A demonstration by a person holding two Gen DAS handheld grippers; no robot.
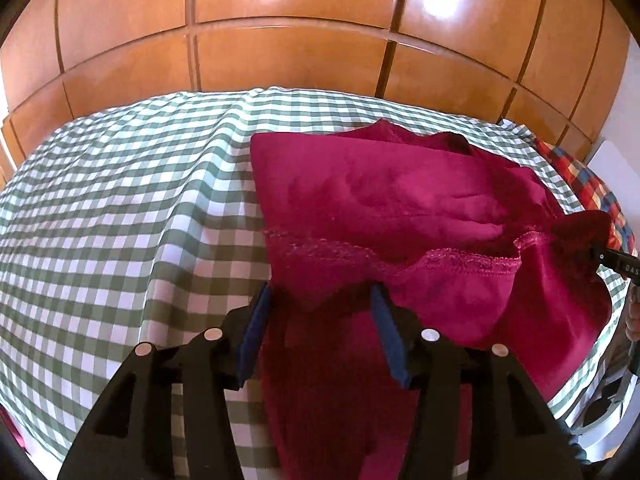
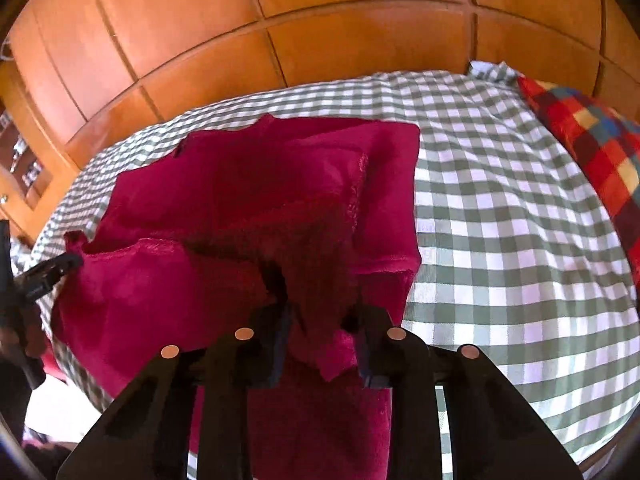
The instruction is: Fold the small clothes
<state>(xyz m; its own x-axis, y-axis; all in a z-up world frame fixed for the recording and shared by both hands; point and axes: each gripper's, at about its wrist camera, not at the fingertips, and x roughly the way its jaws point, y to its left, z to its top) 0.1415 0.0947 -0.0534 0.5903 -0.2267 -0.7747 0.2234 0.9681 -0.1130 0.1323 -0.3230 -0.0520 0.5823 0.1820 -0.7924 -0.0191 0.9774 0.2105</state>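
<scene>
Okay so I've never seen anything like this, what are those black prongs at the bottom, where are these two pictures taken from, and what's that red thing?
No robot here: a person holds a two-finger gripper in each hand, with a camera on each looking along its fingers. One picture is from the left gripper, the other from the right gripper. A dark pink garment with a lace edge lies on a green checked cloth before wooden panels. Each gripper has a bit of the garment between its fingers and lifts it; a multicoloured checked cushion lies at the side.

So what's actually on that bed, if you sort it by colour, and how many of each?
Magenta garment: 1
Green-and-white checked cloth covering the bed: 1
Red, yellow and blue checked fabric at the edge: 1
Total: 3
</scene>
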